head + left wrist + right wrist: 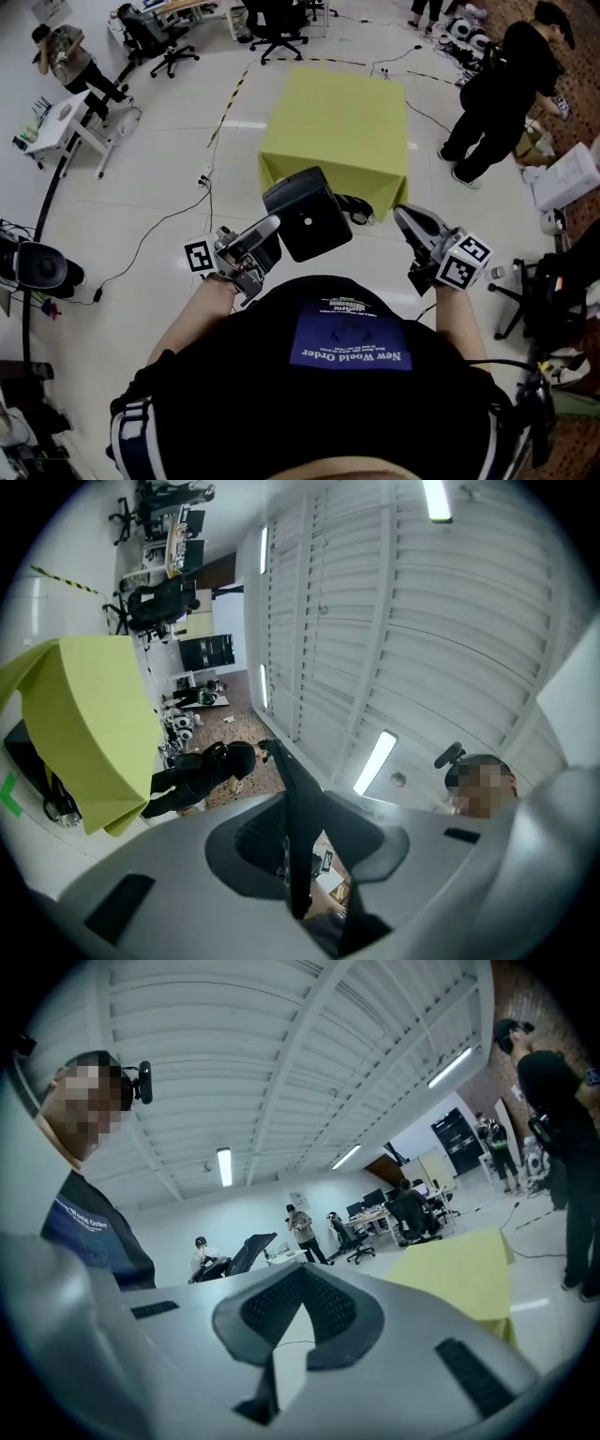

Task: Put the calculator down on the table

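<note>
Calculator (307, 220), a flat black slab, is up in the air, pinched at its lower left edge by the left gripper (274, 231). It is tilted with its broad face toward the head camera. It sits over the white floor (169, 178), just short of the near edge of the tabletop and not touching it. In the left gripper view the calculator shows edge-on as a thin dark blade standing between the two jaws, whose pads press on it from either side. That gripper's marker cube (198, 255) sits at its left, close to the person's wrist.

Past the calculator lies the tabletop (337, 112), draped in a yellow-green cloth whose front hem hangs down toward the floor. Nothing can be made out lying on the cloth.

To the right, the right gripper (405, 217) is held at about the same height as the left, apart from the calculator and short of the tabletop's near right corner. Its jaws are pressed together at the tips with nothing between them, as the right gripper view shows. Its own marker cube (464, 261) faces the head camera.

Farther right, a bystander in black (502, 94) stands bent over beside the tabletop.
</note>
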`<action>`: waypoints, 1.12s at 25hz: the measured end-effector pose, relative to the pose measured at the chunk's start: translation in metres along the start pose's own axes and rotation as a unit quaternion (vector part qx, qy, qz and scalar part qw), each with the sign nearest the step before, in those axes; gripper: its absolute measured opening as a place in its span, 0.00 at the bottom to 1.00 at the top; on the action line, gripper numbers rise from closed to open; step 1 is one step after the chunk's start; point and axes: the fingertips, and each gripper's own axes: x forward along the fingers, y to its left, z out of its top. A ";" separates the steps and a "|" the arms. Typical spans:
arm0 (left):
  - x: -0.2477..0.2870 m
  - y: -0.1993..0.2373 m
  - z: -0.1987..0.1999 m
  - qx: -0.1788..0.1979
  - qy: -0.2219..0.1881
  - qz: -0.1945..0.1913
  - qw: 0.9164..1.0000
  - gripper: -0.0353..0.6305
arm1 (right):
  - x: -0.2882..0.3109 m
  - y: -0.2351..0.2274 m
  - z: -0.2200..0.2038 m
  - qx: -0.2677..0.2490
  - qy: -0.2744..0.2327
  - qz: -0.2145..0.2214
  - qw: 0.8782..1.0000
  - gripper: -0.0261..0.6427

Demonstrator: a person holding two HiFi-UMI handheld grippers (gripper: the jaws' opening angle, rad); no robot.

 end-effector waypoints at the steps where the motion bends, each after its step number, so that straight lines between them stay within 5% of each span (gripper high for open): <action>1: 0.004 0.009 0.004 -0.005 0.002 0.000 1.000 0.24 | 0.002 -0.009 -0.001 0.004 0.001 -0.006 1.000 0.02; 6: 0.025 0.056 0.036 -0.034 0.022 -0.011 0.999 0.24 | 0.026 -0.046 0.002 0.008 0.010 -0.036 0.999 0.02; 20: 0.056 0.154 0.222 -0.062 0.102 -0.067 0.991 0.24 | 0.170 -0.125 0.061 -0.008 -0.021 -0.131 0.991 0.02; 28: 0.070 0.202 0.274 -0.082 0.087 -0.059 0.991 0.24 | 0.219 -0.176 0.069 0.004 0.012 -0.132 0.991 0.02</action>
